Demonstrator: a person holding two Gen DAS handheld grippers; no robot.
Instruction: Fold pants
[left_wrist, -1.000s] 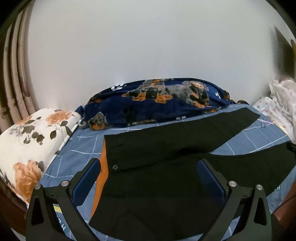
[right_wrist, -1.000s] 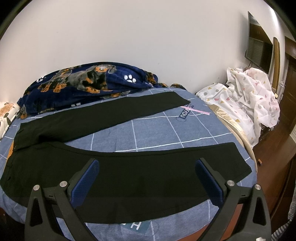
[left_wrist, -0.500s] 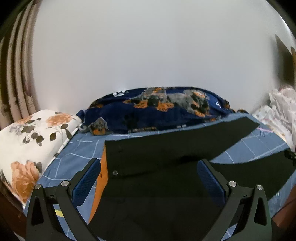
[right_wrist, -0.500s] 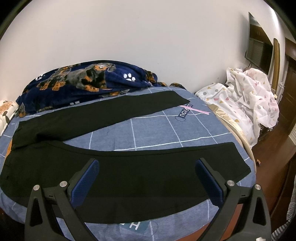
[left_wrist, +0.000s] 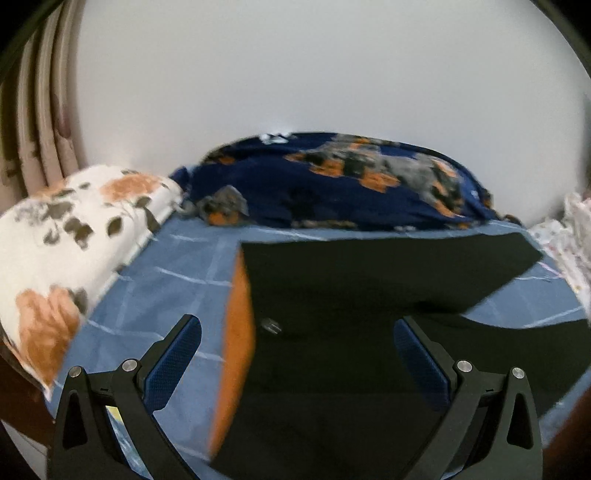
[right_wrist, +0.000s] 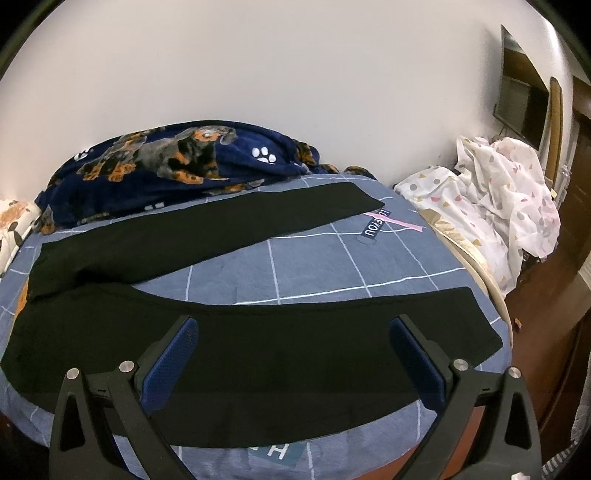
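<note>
A: Starting at the left, what shows?

B: In the left wrist view, a floral pillow lies at the bed's left edge, with a navy dog-print blanket bunched against the wall behind. The black pants are spread flat on the blue checked bedsheet, waistband end toward the pillow, its orange lining showing along that edge (the view is blurred, so finer detail is lost).

A: And the left gripper?

B: The left gripper hangs with its jaws spread wide and nothing between them. The waist part of the pants lies directly ahead of it and below; its left finger is over bare sheet, its right finger over black cloth.

A: Further right?

B: In the right wrist view both legs splay apart: the far leg runs toward the blanket, the near leg stretches across to the bed's right edge. The right gripper is also wide apart and empty, poised above the near leg's middle. Beyond the bed's right side sits a crumpled white patterned sheet.
</note>
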